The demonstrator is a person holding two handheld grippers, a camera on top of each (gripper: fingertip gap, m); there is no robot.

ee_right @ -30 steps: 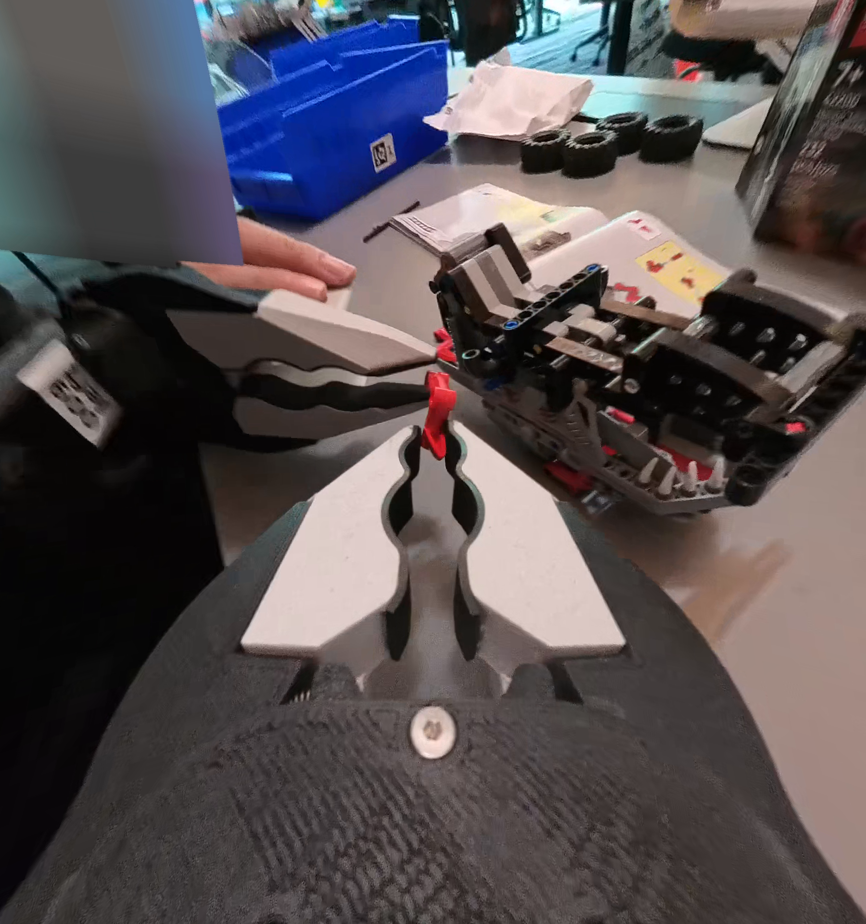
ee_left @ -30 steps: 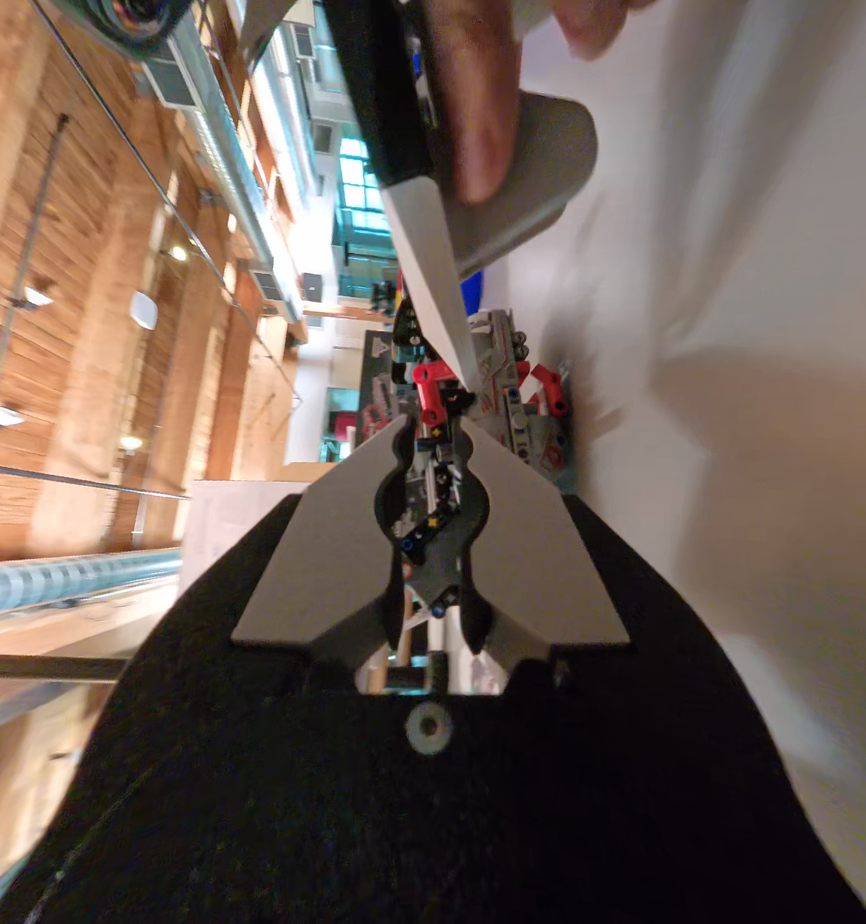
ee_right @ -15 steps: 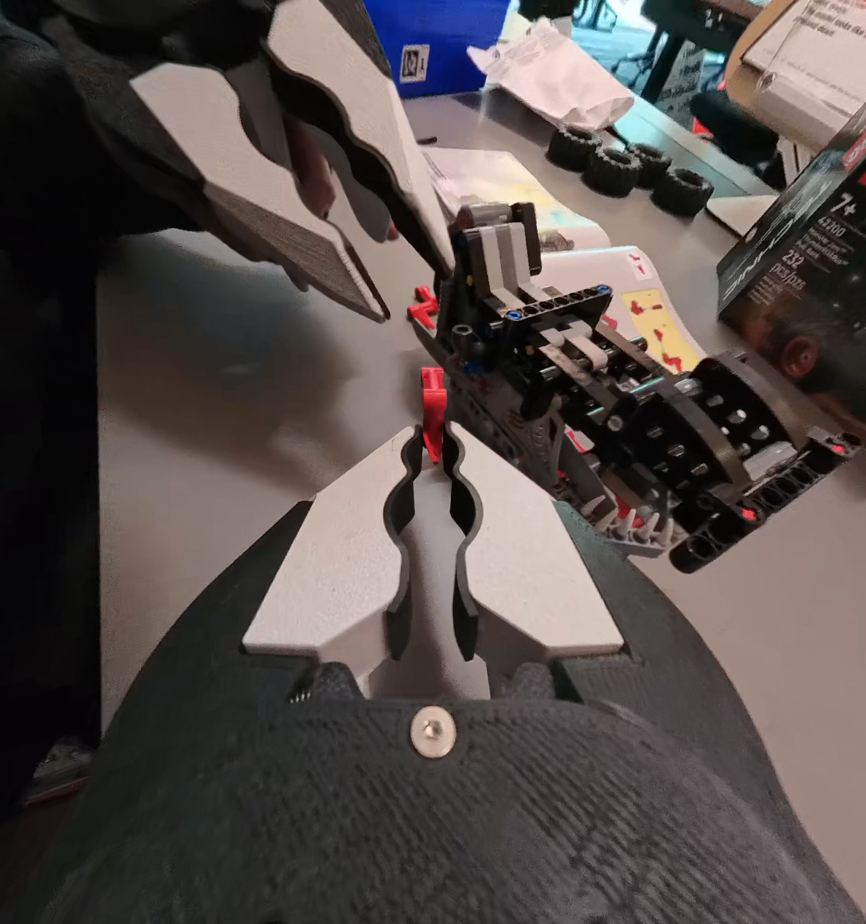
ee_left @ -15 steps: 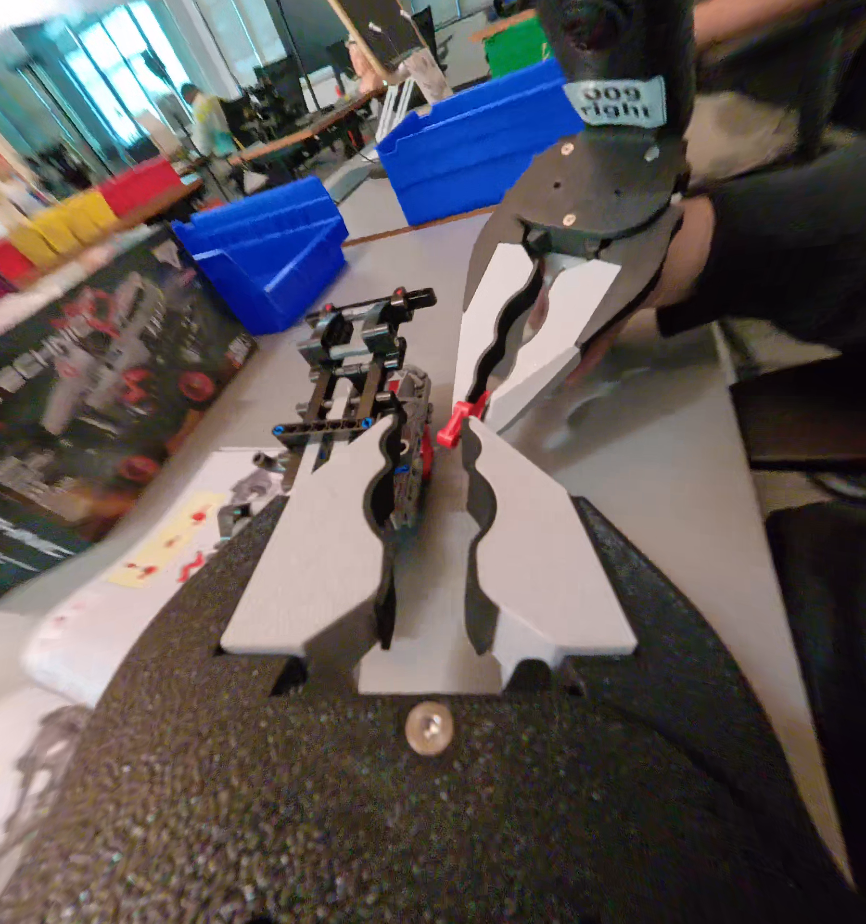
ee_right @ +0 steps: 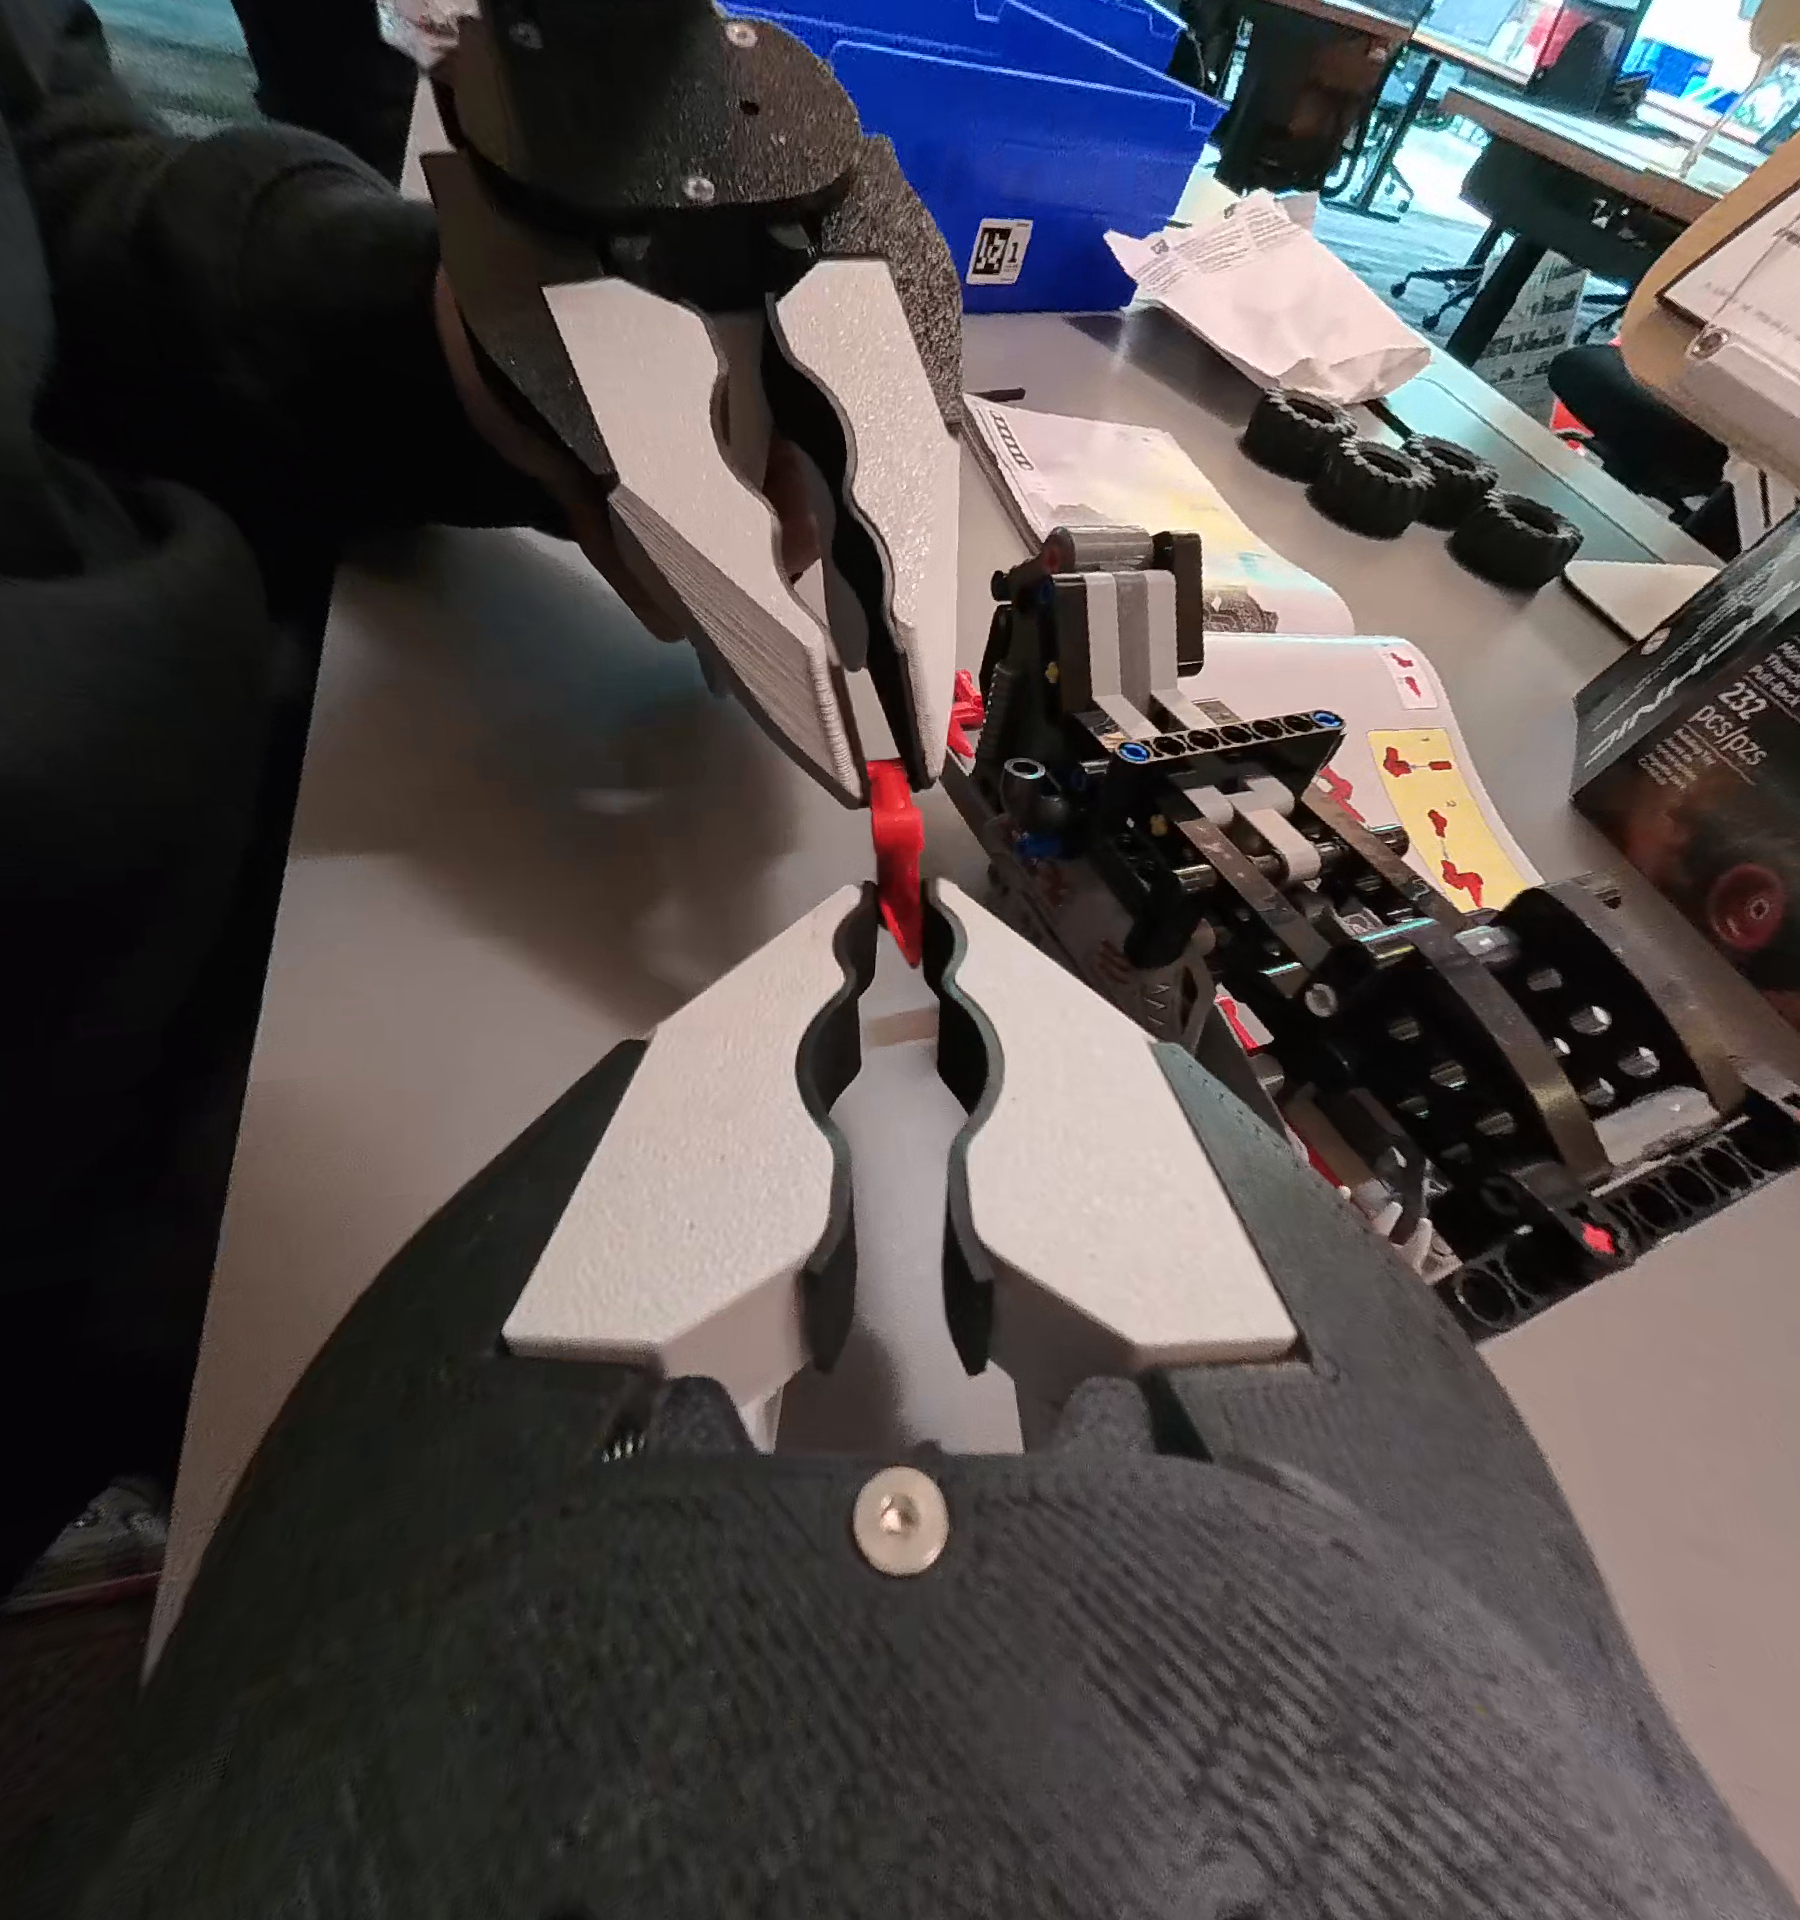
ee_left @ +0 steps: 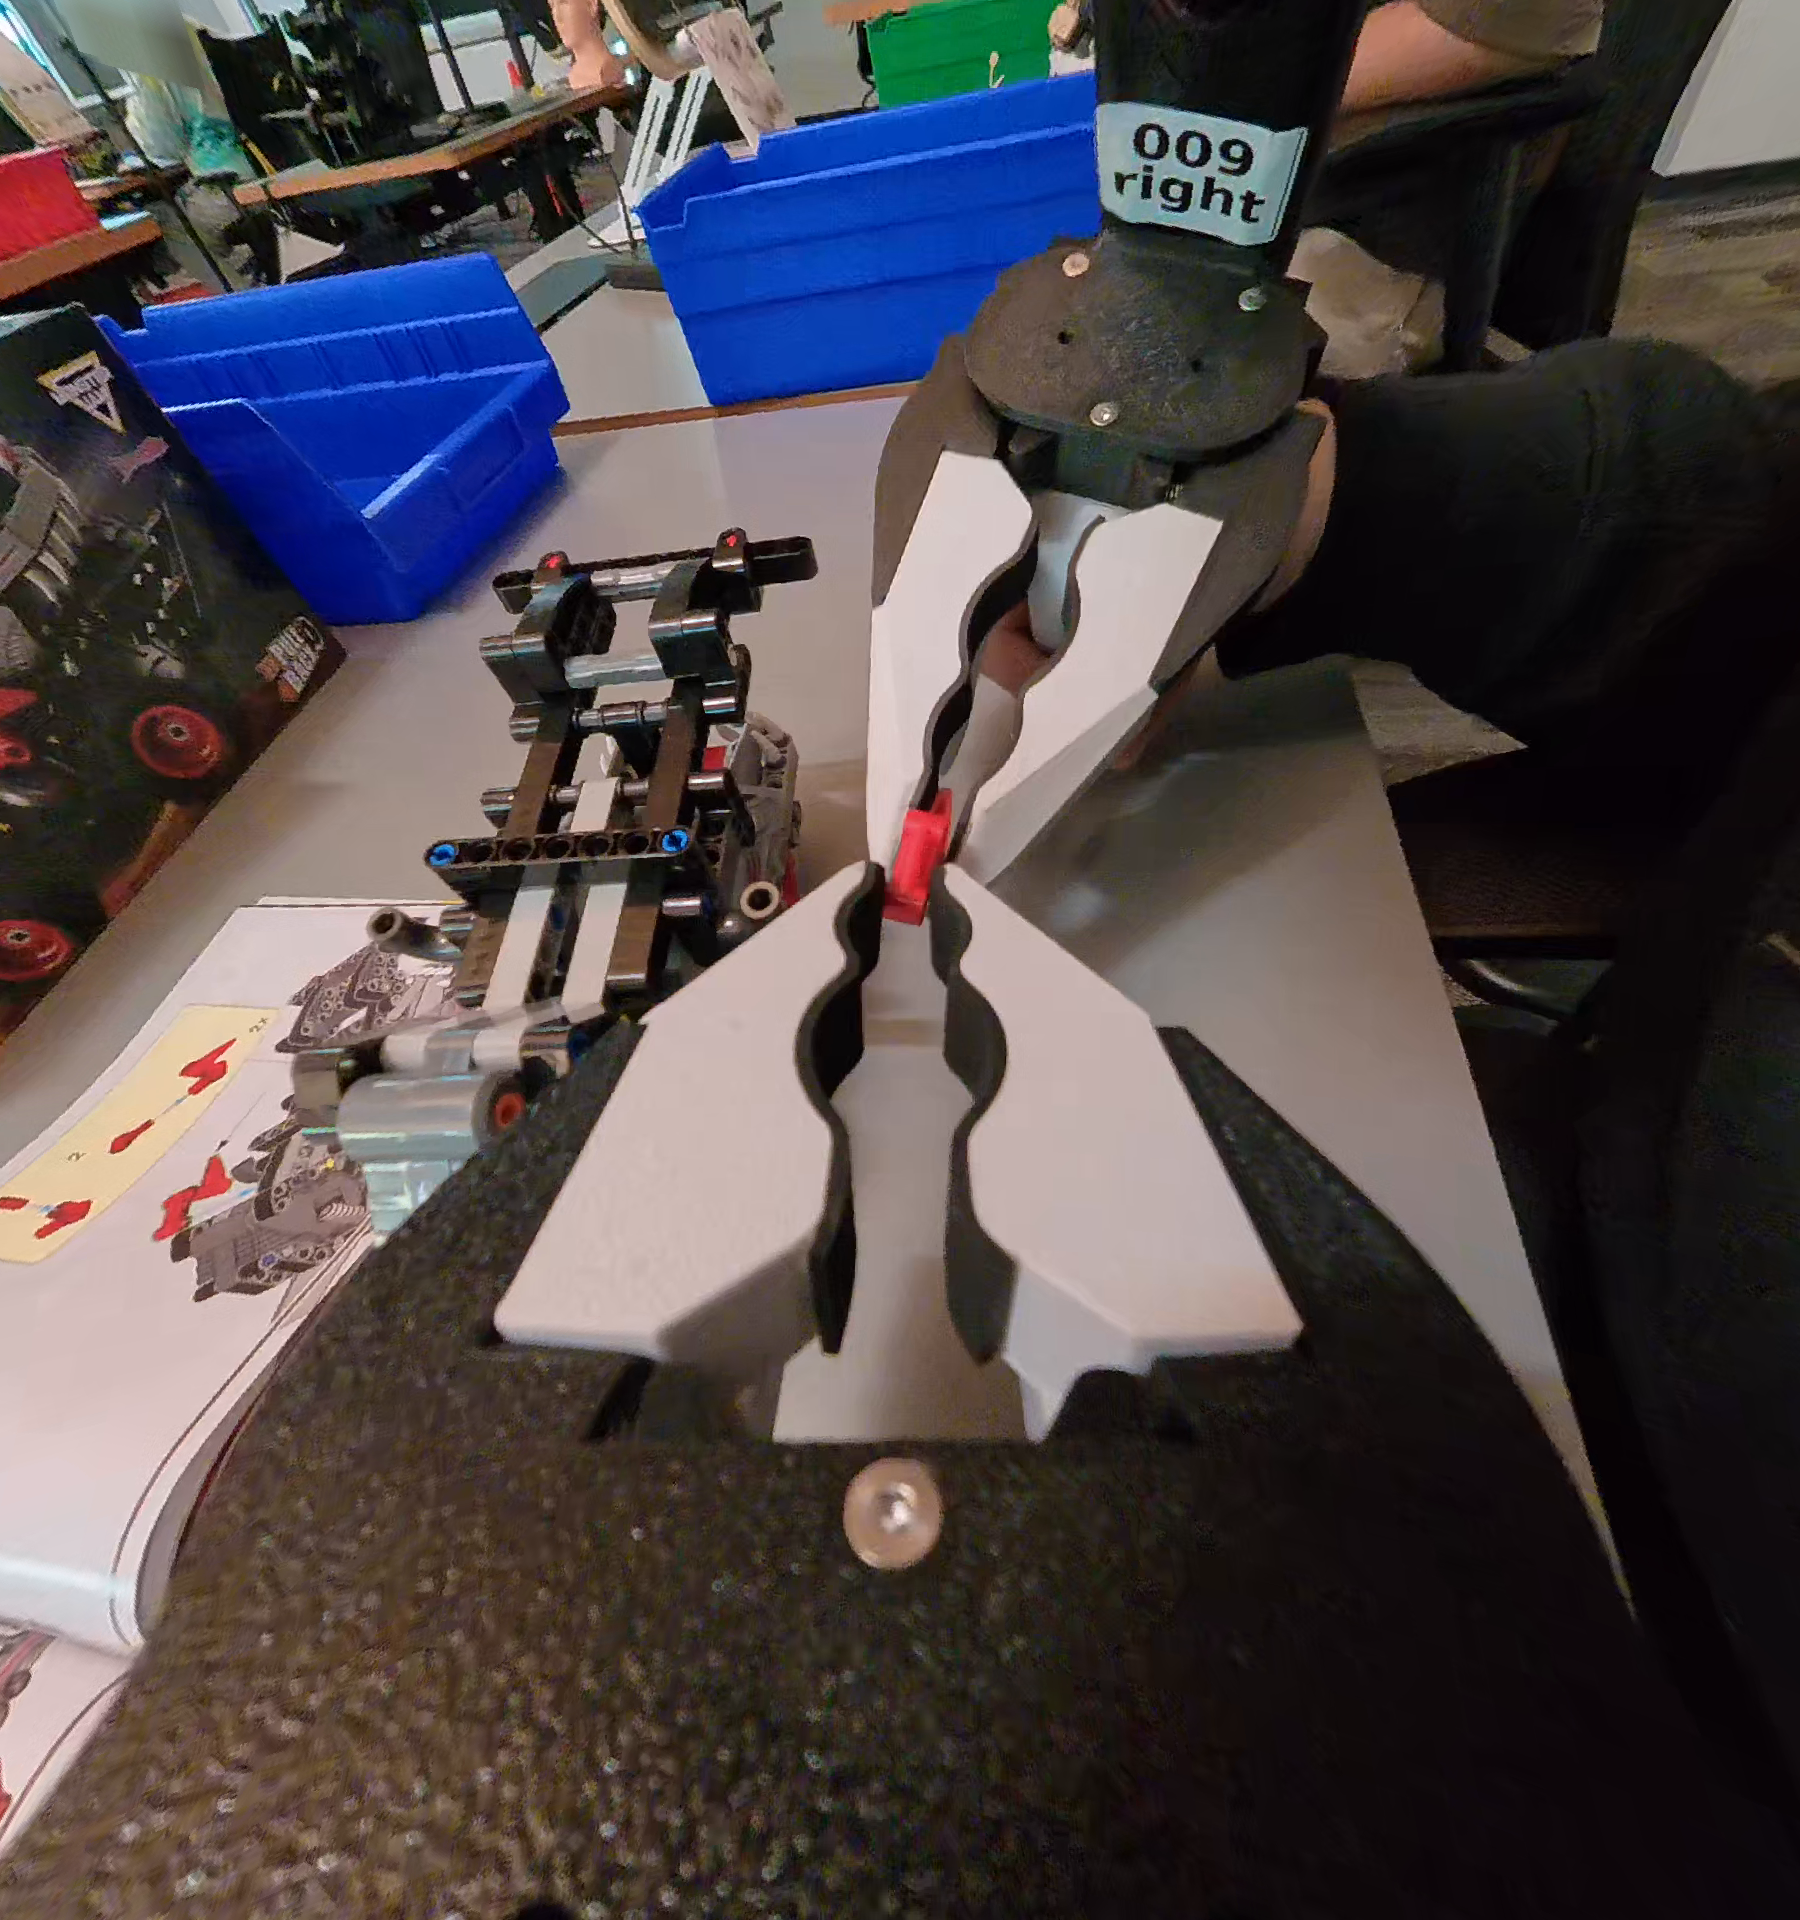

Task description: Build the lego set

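A small red lego piece [ee_left: 915, 854] hangs above the grey table [ee_left: 1239, 987] between both grippers. My left gripper [ee_left: 901, 899] has its fingertips closed on one end of it. My right gripper [ee_right: 898, 906] pinches the other end of the piece [ee_right: 896, 831]. The two grippers meet tip to tip; the right one [ee_left: 927, 821] comes down from above in the left wrist view, and the left one [ee_right: 880, 774] does so in the right wrist view. The black and grey lego truck chassis [ee_left: 605, 790] lies on the table just beside them, also in the right wrist view [ee_right: 1291, 883].
An open instruction booklet [ee_left: 96, 1299] lies under and beside the chassis. The set's box [ee_right: 1758, 779] stands behind it. Blue bins [ee_left: 356, 416] line the far side. Several black tyres [ee_right: 1395, 478] and a white paper bag [ee_right: 1270, 301] lie further back. A loose red piece [ee_right: 967, 717] lies by the chassis. Left and right tips are no more than a few centimetres apart.
My left gripper let go of the chassis, swung round upright and closed on the free end of the red piece. The right gripper kept its hold on the piece.
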